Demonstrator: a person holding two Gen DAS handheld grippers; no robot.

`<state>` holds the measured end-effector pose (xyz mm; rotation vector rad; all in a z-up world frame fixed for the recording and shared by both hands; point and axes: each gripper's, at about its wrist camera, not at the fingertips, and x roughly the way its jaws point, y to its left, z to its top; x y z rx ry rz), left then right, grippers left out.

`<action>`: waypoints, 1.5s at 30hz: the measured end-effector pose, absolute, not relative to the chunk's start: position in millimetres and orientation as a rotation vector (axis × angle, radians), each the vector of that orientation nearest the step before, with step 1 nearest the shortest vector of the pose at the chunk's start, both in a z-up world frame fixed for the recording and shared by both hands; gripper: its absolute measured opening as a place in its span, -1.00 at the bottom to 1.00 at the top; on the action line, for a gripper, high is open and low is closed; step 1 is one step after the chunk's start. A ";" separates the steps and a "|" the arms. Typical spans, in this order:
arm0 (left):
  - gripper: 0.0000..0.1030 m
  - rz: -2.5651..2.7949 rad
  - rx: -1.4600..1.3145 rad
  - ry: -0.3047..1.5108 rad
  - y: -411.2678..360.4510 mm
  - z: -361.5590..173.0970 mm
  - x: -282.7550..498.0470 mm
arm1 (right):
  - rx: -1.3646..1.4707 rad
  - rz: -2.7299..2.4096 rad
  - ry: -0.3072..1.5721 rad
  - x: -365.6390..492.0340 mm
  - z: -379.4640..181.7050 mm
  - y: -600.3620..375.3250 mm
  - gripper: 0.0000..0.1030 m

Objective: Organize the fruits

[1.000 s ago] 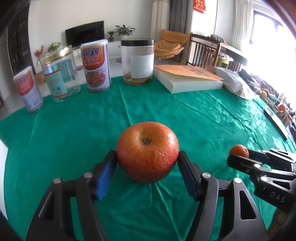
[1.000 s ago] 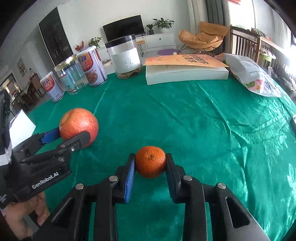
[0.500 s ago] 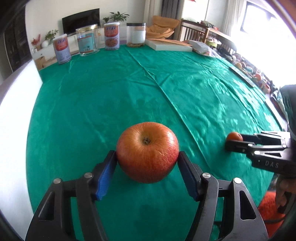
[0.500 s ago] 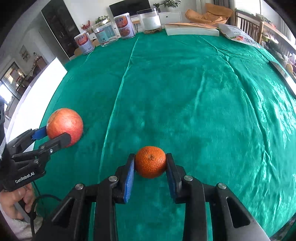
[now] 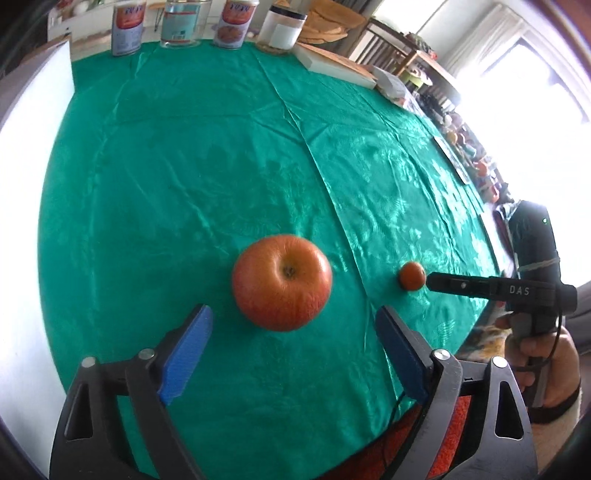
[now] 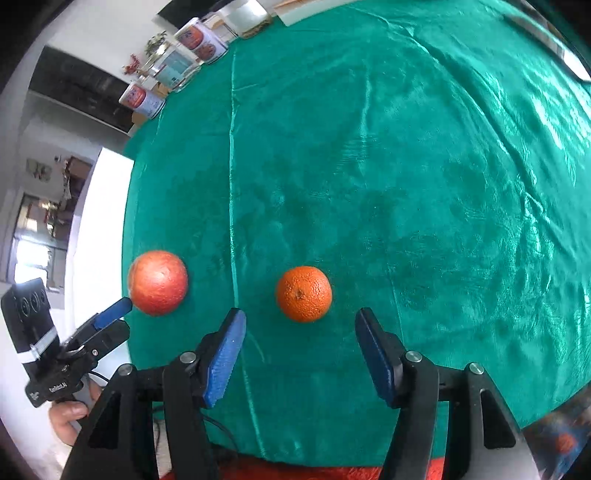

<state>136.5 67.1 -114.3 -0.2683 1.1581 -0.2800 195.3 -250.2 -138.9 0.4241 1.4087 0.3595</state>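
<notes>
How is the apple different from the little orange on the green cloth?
The apple is bigger than the orange. The apple's skin is smooth and red-orange; the orange's skin is bumpy and plain orange. The apple shows a sunken stem pit; the orange has a small dark dot. Both are round, sitting free on the green cloth.

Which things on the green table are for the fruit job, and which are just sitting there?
For the job:
apple
orange
left gripper, opening, nothing held
right gripper, opening, nothing held

Just sitting there:
cans
jars
box
</notes>
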 end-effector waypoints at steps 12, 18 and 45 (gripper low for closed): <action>0.83 -0.227 -0.134 1.410 44.0 -146.0 178.8 | 0.060 0.265 1.546 223.3 -136.4 -197.8 0.20; 0.83 -0.207 -0.102 1.489 39.9 -152.4 186.2 | 0.029 0.251 1.563 226.2 -137.3 -194.5 0.20; 0.36 -0.368 -0.210 1.297 48.1 -51.1 140.3 | -0.090 0.352 1.377 198.9 -53.0 -126.6 -0.39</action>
